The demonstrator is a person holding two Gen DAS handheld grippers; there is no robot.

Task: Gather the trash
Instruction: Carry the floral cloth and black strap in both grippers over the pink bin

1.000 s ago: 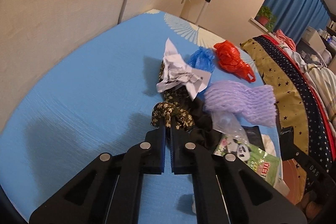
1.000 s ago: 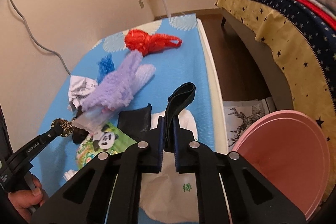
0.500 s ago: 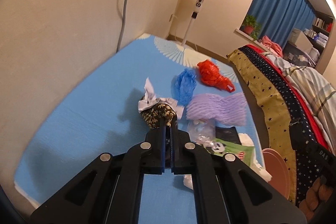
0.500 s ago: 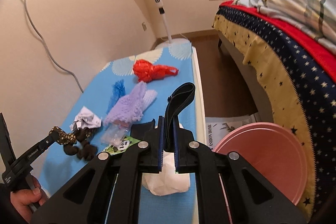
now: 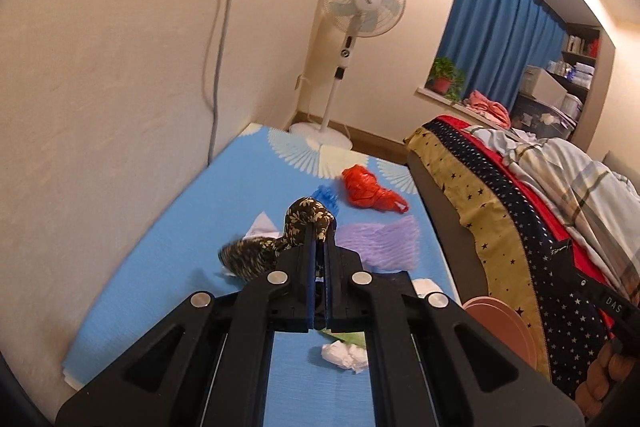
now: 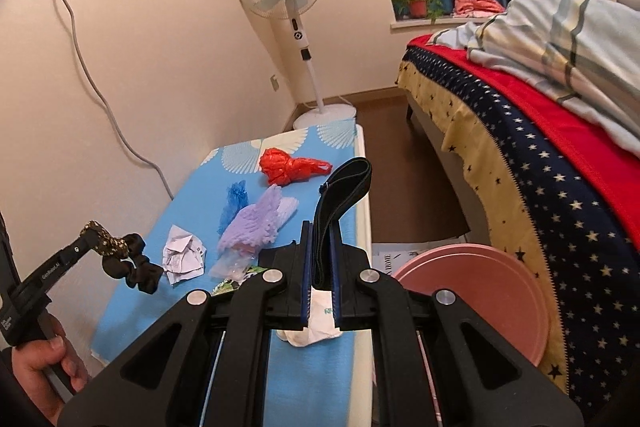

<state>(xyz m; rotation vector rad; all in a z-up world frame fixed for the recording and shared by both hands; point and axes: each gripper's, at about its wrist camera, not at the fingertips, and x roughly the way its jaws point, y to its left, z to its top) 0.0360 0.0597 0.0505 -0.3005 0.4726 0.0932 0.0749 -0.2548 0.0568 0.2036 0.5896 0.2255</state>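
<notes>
Jaws of left gripper [image 5: 318, 247] clenching gold-flowered black fabric scrunchie [image 5: 306, 219], lifting it clear above blue foam mat [image 5: 168, 259]. Jaws of right gripper [image 6: 320, 247] pinching looped black elastic band [image 6: 340, 195], hanging over mat's right edge beside round pink plastic basin [image 6: 492, 287]. Remaining below on mat: red plastic bag [image 6: 288, 165], lilac foam netting [image 6: 256, 223], crumpled white paper [image 6: 182, 253]. Lying open between mat and bed [image 6: 540, 167]: bare brown floor [image 6: 404, 187].

- Left gripper [image 5: 317, 247]: matte black, angular arms with triangular cut-outs, silver round screws, blue pads.
- Right gripper [image 6: 319, 251]: same black build, blue pads, four silver screws.
- Small white lettering on the left gripper's side.
</notes>
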